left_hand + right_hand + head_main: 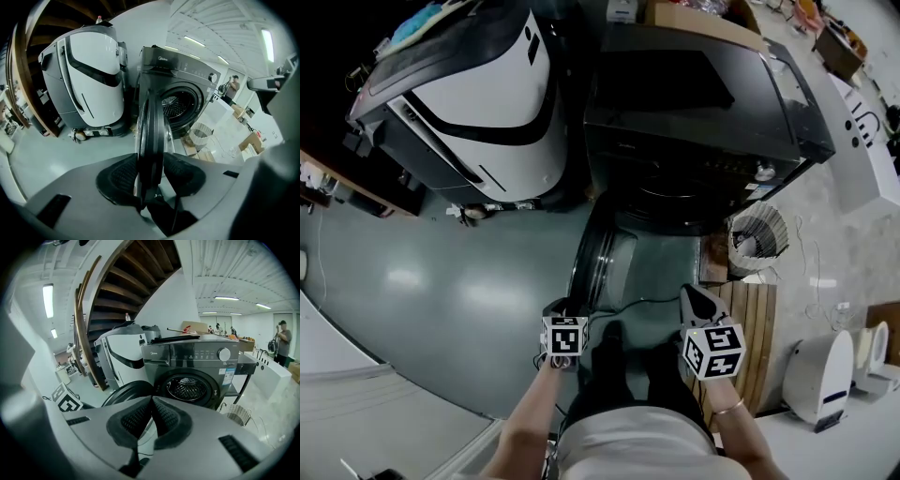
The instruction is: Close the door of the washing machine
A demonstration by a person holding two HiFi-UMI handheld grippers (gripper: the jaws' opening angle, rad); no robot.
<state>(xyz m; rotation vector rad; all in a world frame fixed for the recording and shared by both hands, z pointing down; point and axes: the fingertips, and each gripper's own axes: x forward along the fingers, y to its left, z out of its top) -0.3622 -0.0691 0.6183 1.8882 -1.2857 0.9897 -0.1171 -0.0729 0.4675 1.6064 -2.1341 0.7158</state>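
Count: 1 washing machine (192, 366), 1 door (151, 122), 2 grippers, 1 wire basket (757, 241).
Door: stood open, in front of washing machine.
Left gripper (151, 171): pads pressed on door rim, both sides.
Right gripper (152, 416): fingers together w/ nothing held, in front of washing machine.
Drum (187, 389): seen in both gripper views, not in head view.
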